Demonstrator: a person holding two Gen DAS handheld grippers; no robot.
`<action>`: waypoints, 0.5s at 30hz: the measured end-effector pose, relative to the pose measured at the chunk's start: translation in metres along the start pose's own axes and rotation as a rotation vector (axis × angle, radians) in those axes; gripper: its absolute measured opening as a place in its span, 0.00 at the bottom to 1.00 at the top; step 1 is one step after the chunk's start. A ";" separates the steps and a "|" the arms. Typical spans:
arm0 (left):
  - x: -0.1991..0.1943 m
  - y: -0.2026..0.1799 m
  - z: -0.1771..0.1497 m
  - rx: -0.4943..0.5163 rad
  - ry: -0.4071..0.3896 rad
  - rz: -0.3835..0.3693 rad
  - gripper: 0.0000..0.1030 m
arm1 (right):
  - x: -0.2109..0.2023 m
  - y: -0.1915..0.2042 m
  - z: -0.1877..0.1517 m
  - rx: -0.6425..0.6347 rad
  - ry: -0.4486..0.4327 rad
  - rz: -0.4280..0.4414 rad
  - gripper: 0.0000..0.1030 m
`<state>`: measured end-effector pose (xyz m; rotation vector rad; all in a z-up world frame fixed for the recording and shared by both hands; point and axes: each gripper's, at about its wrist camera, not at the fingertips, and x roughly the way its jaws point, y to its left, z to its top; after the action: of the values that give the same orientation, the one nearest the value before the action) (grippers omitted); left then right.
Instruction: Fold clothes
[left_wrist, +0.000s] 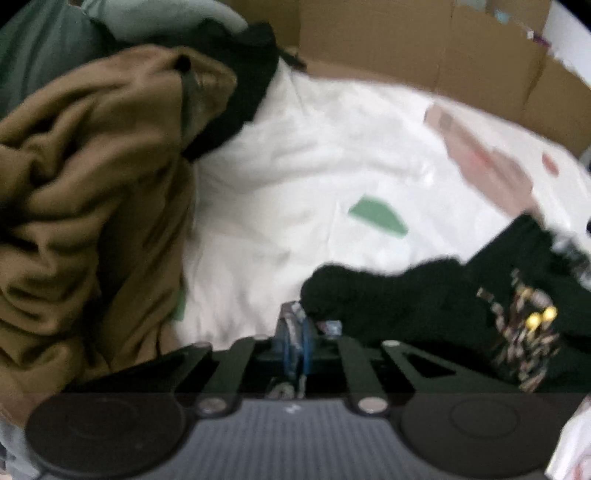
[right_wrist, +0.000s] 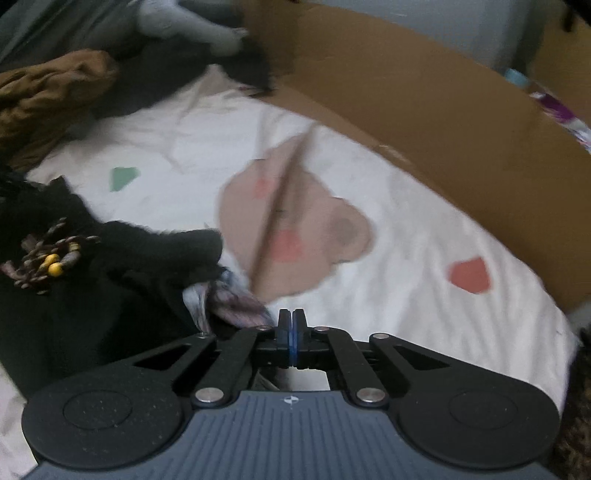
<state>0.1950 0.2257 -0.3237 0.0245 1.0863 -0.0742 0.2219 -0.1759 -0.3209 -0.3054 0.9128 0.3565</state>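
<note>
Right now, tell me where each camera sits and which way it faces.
Left wrist: behind the left gripper, looking across the white sheet at the brown garment; its fingers seem shut on black garment.
Right wrist: behind the right gripper, shut, empty, facing the cardboard wall.
Shared: sheet, black garment, brown garment, cardboard.

The left gripper (left_wrist: 294, 325) is low in its own view, its two blue-padded fingers drawn close together with a scrap of patterned fabric pinched between them, though blur softens the tips. The right gripper (right_wrist: 291, 325) points forward and slightly downward, its fingers (right_wrist: 284, 332) pressed flat against each other, blue pads meeting, nothing visibly caught between them.
</note>
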 end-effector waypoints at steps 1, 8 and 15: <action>-0.003 0.000 0.003 -0.009 -0.012 -0.004 0.06 | 0.001 -0.005 -0.001 0.030 0.003 0.015 0.00; -0.002 0.001 -0.001 0.007 0.035 -0.002 0.07 | 0.012 -0.036 -0.007 0.236 0.018 0.122 0.01; -0.018 0.016 -0.002 -0.075 -0.012 -0.025 0.29 | 0.037 -0.026 0.007 0.207 0.016 0.176 0.09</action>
<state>0.1856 0.2429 -0.3087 -0.0565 1.0765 -0.0562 0.2586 -0.1904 -0.3444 -0.0376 0.9864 0.4181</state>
